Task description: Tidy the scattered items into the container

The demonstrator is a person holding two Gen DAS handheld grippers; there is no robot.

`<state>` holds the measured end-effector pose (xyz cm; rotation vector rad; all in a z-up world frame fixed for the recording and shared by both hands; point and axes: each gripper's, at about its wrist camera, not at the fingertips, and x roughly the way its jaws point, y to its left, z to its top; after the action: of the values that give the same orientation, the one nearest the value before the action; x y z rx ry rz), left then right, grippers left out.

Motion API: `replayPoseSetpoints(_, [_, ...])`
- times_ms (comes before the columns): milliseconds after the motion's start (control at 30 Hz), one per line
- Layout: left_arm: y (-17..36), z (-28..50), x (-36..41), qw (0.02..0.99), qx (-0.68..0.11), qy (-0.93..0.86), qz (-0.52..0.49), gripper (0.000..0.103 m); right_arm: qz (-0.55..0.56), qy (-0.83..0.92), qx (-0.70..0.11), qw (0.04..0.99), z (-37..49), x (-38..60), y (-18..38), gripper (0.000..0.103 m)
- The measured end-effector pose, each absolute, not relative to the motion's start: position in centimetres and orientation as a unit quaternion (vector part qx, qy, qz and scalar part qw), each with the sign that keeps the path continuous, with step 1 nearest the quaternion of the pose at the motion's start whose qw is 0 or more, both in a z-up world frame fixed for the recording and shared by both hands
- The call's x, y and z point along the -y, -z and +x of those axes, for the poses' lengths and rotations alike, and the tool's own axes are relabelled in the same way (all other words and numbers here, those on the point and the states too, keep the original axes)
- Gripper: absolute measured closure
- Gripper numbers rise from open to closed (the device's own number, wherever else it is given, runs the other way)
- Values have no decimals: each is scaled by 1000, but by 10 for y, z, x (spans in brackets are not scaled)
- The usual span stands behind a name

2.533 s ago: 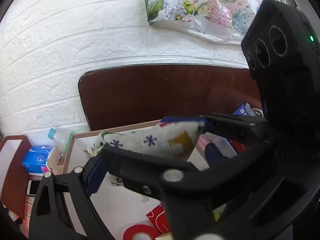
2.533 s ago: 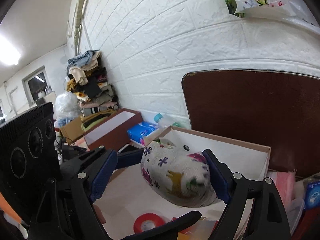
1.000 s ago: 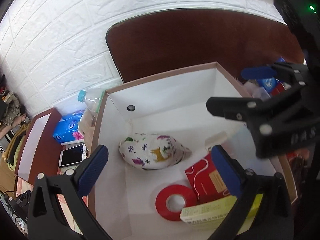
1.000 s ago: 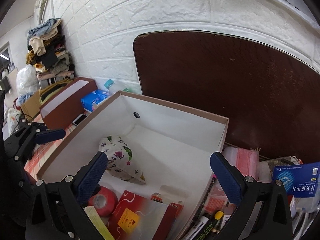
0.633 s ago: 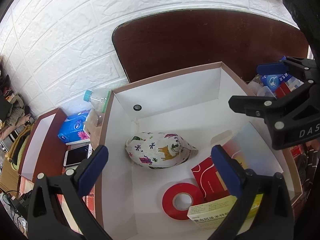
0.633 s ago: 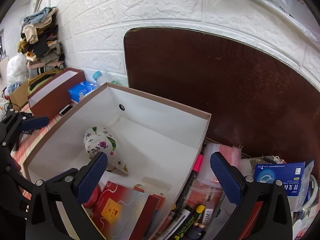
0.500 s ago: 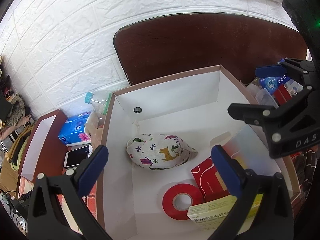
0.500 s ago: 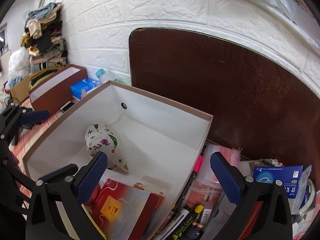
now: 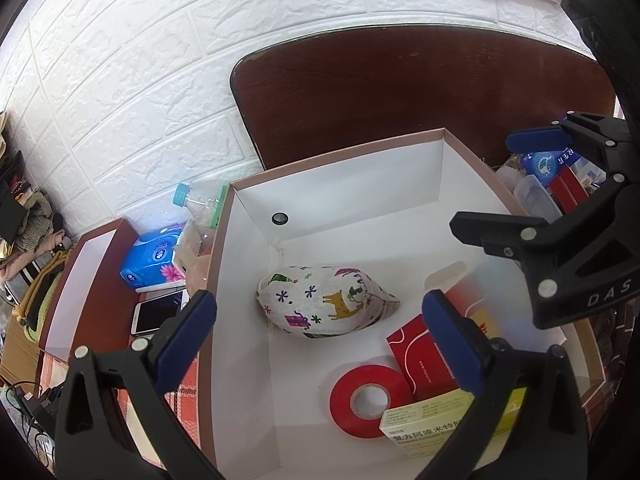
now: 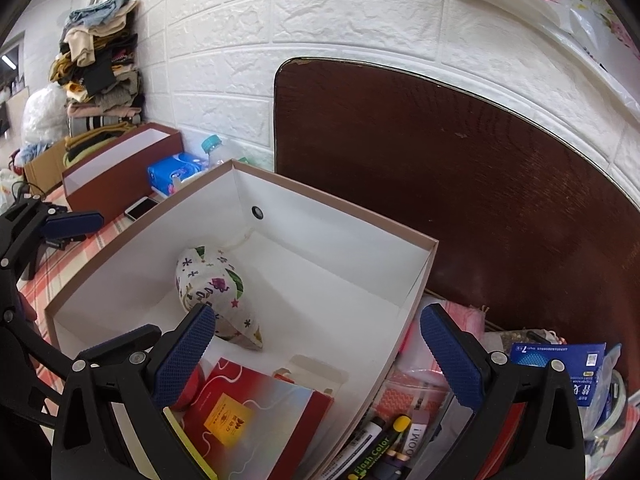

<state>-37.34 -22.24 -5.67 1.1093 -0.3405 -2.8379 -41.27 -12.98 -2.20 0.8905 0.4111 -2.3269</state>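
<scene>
A white-lined box with a brown rim (image 9: 340, 160) (image 10: 344, 204) stands against a dark brown board. Inside it lie a patterned cloth pouch (image 9: 324, 306) (image 10: 216, 284), a red tape roll (image 9: 370, 398), a red booklet (image 9: 416, 356) (image 10: 256, 412) and a yellow medicine box (image 9: 432, 428). My left gripper (image 9: 320, 340) is open and empty above the box. My right gripper (image 10: 316, 356) is open and empty over the box's right front corner. The right gripper also shows at the right of the left wrist view (image 9: 532, 184).
Right of the box lie markers (image 10: 380, 452), a pink pack (image 10: 460, 320) and a blue packet (image 10: 560, 368). Left of it are a water bottle (image 9: 196, 216), blue tissues (image 9: 154, 256), a phone (image 9: 158, 314) and a brown box lid (image 10: 120, 164). A checked cloth covers the table.
Both grippers held the patterned pouch over the box 2.5 s ago; it now lies inside. Both grippers have opened and drawn back. In the last half second they shifted only slightly.
</scene>
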Motion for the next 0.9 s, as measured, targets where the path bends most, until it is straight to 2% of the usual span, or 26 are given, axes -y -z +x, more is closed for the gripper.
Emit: replayPoseSetpoints(900, [57, -373, 225, 39, 106, 927, 359, 0, 336, 875, -157, 312, -410, 136, 23, 0])
